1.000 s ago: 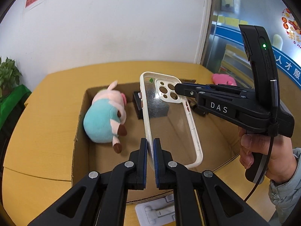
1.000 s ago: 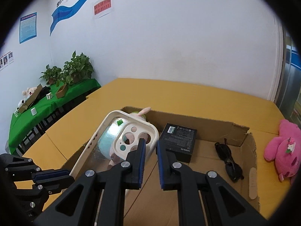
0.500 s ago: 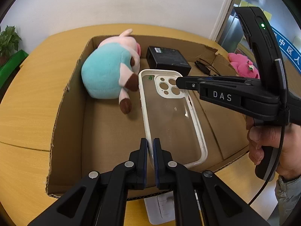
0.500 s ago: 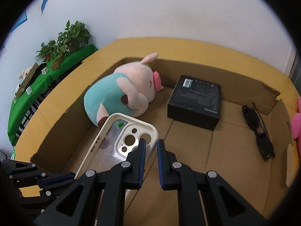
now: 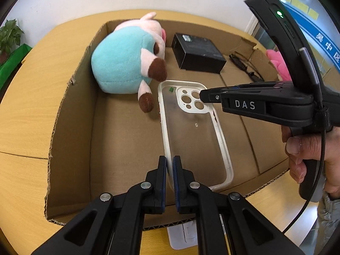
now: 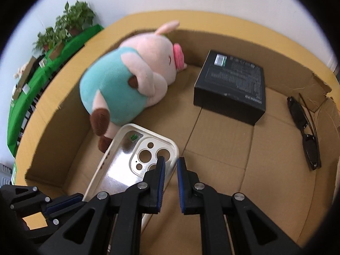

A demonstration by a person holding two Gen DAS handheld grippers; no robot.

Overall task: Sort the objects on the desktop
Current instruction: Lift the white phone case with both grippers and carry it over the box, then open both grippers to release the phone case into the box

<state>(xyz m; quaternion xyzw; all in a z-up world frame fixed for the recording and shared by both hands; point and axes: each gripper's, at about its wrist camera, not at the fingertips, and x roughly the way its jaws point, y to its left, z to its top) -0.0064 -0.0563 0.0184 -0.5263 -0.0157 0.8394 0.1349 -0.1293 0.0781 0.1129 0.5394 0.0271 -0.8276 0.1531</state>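
A clear phone case with a cream rim (image 5: 191, 127) hangs low inside a shallow cardboard box (image 5: 72, 114). My left gripper (image 5: 169, 165) is shut on the case's bottom edge. My right gripper (image 6: 171, 165) pinches the case's top corner (image 6: 148, 155) by the camera cutout; it also shows in the left wrist view (image 5: 204, 95). The case is tilted, its camera end near the plush pig's feet.
In the box lie a teal and pink plush pig (image 5: 127, 57), a black carton (image 6: 231, 87) and dark sunglasses (image 6: 306, 131). A pink plush (image 5: 276, 63) sits outside the box on the right. A white stand (image 5: 184, 233) lies on the yellow table before the box.
Both grippers have carried the phone case forward and down, from above the box's near edge to low inside it, close to the pig's feet.
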